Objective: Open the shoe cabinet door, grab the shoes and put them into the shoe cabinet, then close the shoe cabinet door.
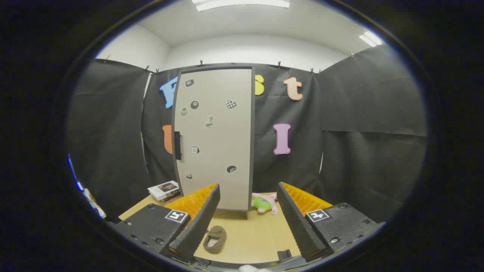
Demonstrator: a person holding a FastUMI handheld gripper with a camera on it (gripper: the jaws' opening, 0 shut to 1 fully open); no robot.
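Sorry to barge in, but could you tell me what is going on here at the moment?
A person is aiming the hand-held gripper at a shoe cabinet whose door is shut. The fingers are spread apart and hold nothing. A brown slipper lies on the wooden table between them, not yet picked up. Beyond the fingers, a pink and green plush toy lies beside the cabinet, with stacked books on the other side.

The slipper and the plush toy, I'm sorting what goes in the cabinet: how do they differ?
The slipper is plain brown; the plush toy is pink and green. The slipper lies between the open gripper's fingers; the plush toy lies beyond them, beside the closed shoe cabinet. Both rest on the table.
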